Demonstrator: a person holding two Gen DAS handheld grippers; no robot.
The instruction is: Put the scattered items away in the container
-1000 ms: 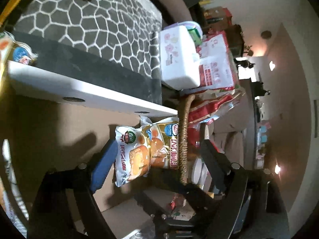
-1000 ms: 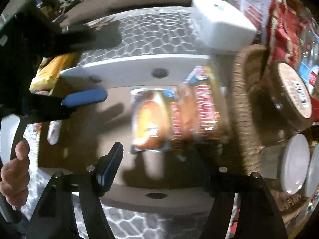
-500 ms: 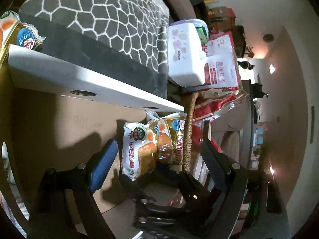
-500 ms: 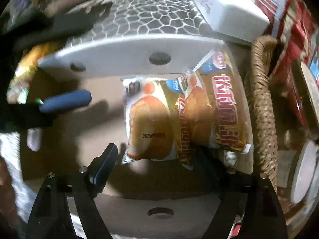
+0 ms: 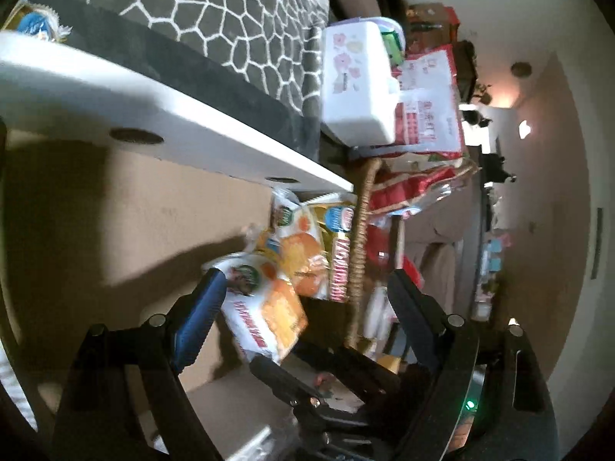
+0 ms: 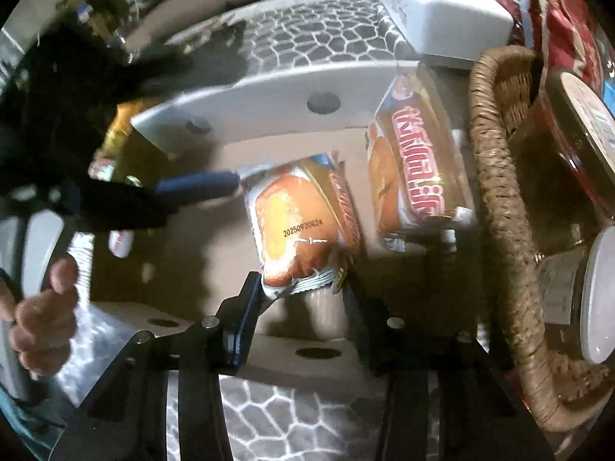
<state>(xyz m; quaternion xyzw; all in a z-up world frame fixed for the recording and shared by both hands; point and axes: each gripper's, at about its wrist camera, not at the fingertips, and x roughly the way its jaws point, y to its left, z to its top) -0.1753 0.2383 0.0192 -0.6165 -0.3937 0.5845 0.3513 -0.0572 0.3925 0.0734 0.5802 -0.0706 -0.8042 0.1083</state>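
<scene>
Crinkly foil pkt (image 6: 298, 230), woven basket (image 6: 499, 207).

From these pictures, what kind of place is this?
Most likely a home living room: a patterned rug on the floor, warm wall lamps, and a wicker basket with snack packets beside it.

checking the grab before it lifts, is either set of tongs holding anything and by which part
The right tongs are closing on the near cake packet, at its crimped bottom end. The left tongs stand open, one finger beside that packet, holding nothing.
</scene>
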